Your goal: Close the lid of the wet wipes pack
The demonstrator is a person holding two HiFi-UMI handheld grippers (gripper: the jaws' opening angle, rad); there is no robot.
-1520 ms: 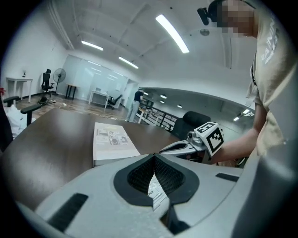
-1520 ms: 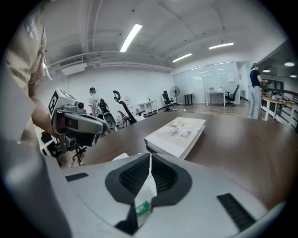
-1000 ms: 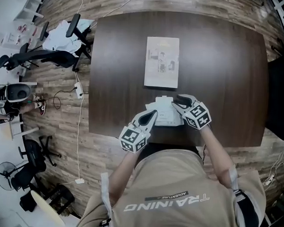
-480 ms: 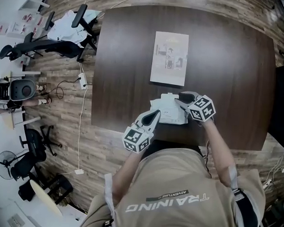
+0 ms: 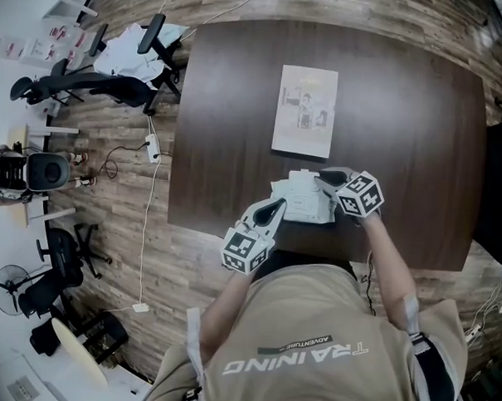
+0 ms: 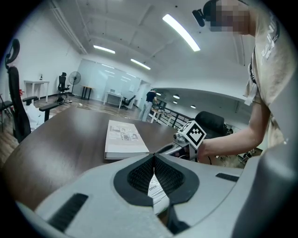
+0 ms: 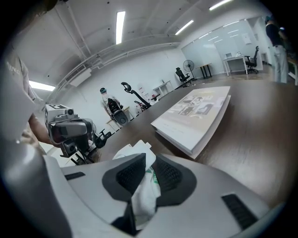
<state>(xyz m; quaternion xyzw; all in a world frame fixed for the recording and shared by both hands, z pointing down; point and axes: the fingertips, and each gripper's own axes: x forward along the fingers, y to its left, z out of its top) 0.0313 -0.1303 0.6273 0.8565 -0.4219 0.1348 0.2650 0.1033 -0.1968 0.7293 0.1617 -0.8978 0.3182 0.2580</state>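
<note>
Moved: only your right gripper (image 5: 322, 179); its jaws are closing on the wipes pack (image 5: 303, 199).
Left gripper (image 5: 275, 204): pinched shut on the flap (image 6: 152, 188).
Risk: pulling apart tears it.

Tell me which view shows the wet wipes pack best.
The head view: the whole wet wipes pack lies in sight on the table. The left gripper view shows only a labelled strip of it in the shut jaws of the left gripper; the right gripper view, a white fold between the closing jaws of the right gripper.
</note>
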